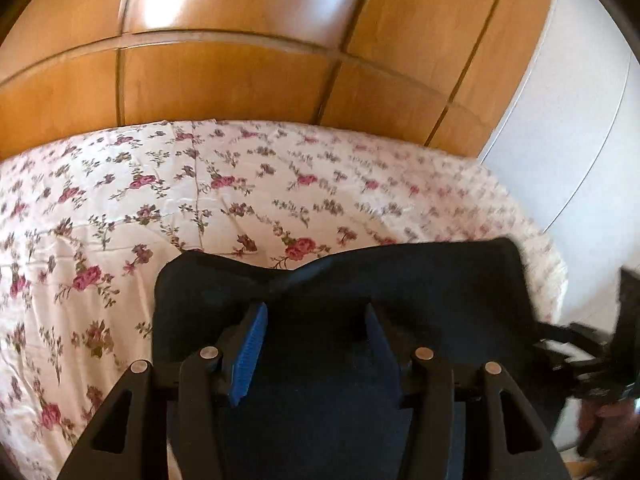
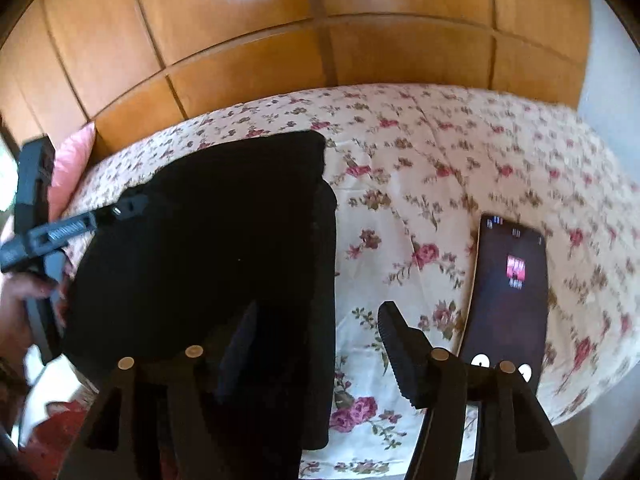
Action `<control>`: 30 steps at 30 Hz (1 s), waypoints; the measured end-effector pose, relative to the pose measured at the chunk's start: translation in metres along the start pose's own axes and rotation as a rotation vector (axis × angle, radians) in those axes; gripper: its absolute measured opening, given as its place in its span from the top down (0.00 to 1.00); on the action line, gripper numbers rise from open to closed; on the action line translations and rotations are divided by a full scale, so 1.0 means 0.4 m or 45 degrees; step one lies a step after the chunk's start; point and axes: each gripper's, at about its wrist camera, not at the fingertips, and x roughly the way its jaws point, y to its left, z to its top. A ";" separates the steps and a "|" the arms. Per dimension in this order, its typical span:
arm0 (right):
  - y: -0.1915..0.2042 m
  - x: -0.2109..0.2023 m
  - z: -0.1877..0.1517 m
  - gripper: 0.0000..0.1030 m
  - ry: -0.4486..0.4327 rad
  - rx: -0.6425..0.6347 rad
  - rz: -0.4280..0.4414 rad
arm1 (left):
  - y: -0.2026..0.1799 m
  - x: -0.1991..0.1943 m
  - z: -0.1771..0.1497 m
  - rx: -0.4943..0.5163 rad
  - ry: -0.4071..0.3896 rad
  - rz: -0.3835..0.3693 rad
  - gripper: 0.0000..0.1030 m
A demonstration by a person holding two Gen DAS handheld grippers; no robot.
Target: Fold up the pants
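The dark navy pants [image 1: 340,280] lie folded into a compact stack on the flowered bedspread [image 1: 120,200]. My left gripper [image 1: 316,316] is open, its blue-padded fingers spread just above the stack, holding nothing. In the right wrist view the pants [image 2: 208,240] look black, at left of centre. My right gripper [image 2: 316,320] is open over the stack's right edge, the left finger above the cloth, the right finger above the bedspread [image 2: 400,184]. The left gripper [image 2: 44,232] shows at the far left, at the stack's left edge.
A dark phone [image 2: 508,288] with a lit screen lies on the bed right of the pants. A pink pillow [image 2: 72,160] sits at the back left. Wooden wardrobe doors [image 1: 240,80] stand behind the bed. A white wall [image 1: 560,140] is to the right.
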 end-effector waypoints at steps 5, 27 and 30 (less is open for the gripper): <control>-0.011 -0.005 0.007 0.40 -0.010 0.055 0.043 | 0.049 -0.120 -0.033 -0.137 -0.142 0.019 0.47; 0.049 -0.019 0.011 0.38 -0.034 -0.028 0.037 | 0.009 -0.193 -0.109 -0.052 -0.074 0.315 0.41; 0.051 -0.017 0.010 0.38 -0.030 -0.038 0.043 | 0.009 -0.196 -0.112 -0.057 -0.074 0.317 0.41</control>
